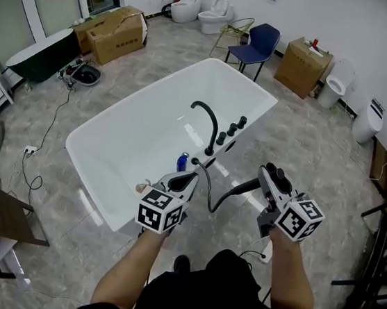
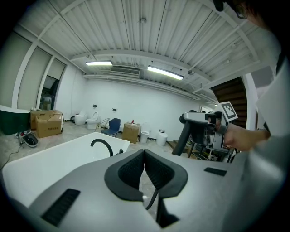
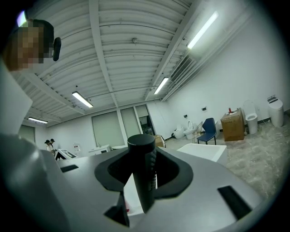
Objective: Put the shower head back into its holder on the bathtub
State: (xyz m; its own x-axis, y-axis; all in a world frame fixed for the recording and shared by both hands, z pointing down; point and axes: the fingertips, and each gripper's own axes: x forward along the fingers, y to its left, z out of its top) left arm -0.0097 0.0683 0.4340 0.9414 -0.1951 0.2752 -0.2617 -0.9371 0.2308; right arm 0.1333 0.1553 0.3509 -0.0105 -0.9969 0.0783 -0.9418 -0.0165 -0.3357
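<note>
while pinching the shower head [image 1: 244, 187] in the right gripper [image 1: 271, 175], jaws part-spread around its black handle, holding it outside the bathtub [image 1: 141, 98], just off the near rim, long axis crosswise to the jaws and reaching toward the left gripper [image 1: 184, 181]. left gripper's jaws pressed together on nothing, with only the hose [image 1: 210, 200] sagging beneath. ahead and to the left of the right gripper, past the hose loop: probably the holder [image 1: 195, 162], on the rim beside the faucet [image 1: 207, 120], too small to confirm. nearer the left gripper, yet a job for the right. probably calls for tipping the handle upright before lowering.
</note>
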